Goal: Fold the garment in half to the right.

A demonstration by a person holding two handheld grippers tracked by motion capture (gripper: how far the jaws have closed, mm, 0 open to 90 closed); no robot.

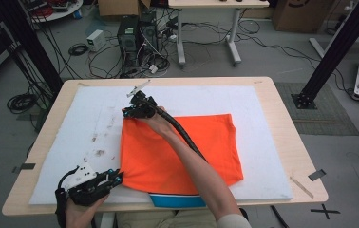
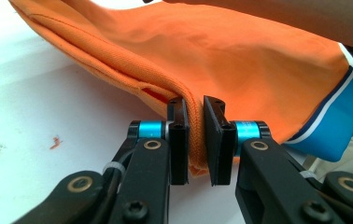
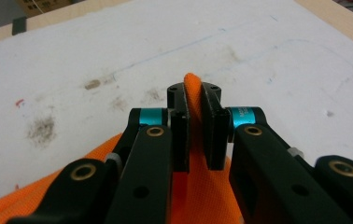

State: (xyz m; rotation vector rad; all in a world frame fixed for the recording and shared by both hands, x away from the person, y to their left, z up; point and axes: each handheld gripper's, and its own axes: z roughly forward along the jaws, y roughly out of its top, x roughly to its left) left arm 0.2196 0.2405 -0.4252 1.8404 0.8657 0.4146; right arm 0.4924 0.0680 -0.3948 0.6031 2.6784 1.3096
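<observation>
Folding step in hand. Orange shirt (image 1: 182,147) lay on the white mat (image 1: 87,137), its blue hem toward the person's edge of the surface (image 1: 282,99). Left claw (image 1: 117,177) was clamped tight on the shirt's near left corner; right claw (image 1: 129,113) was pinched shut on the far left corner, cloth (image 3: 194,91) bunched between its jaws. Both corners looked raised off the mat. Judged next: carry that left edge across the shirt toward its right side, both claws level, cloth taut, then release.
</observation>
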